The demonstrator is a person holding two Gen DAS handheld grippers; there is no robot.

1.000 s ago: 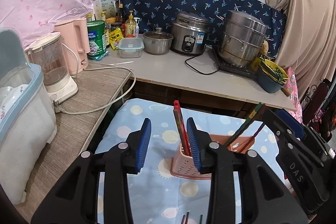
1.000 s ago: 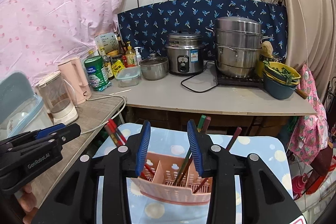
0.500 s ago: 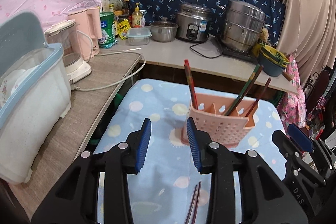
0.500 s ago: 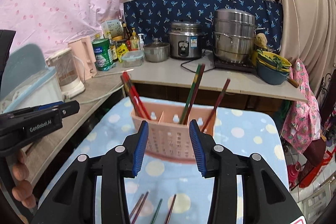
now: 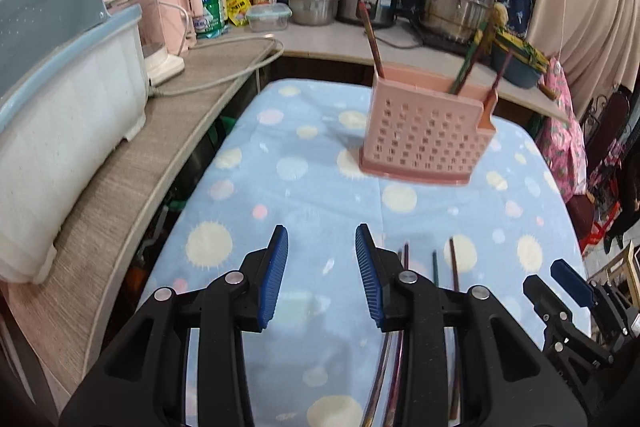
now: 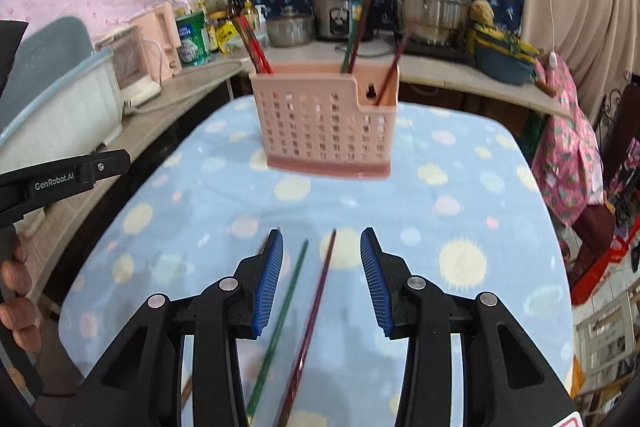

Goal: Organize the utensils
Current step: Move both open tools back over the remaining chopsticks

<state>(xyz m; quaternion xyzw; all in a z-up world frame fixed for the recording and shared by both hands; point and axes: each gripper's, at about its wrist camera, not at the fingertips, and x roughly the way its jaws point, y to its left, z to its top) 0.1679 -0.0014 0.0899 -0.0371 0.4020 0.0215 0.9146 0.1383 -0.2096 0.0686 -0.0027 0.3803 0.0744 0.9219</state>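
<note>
1. Chopsticks (image 6: pixel 294 291) lie loose on my blue spotted cloth (image 6: pixel 460 187), a green one and a dark red one side by side.
2. My right gripper (image 6: pixel 321 279) hangs over them, its blue pads apart, not pressing on the two sticks that show between them.
3. My left gripper (image 5: pixel 321 275) is part open too, with bare cloth between its pads. More sticks (image 5: pixel 452 263) lie at 3 o'clock from it.
4. At 12 o'clock stands the pink basket (image 6: pixel 326 123), upright on the cloth, well away from both grippers.
5. Red and green sticks (image 6: pixel 254 45) lean inside it.
</note>
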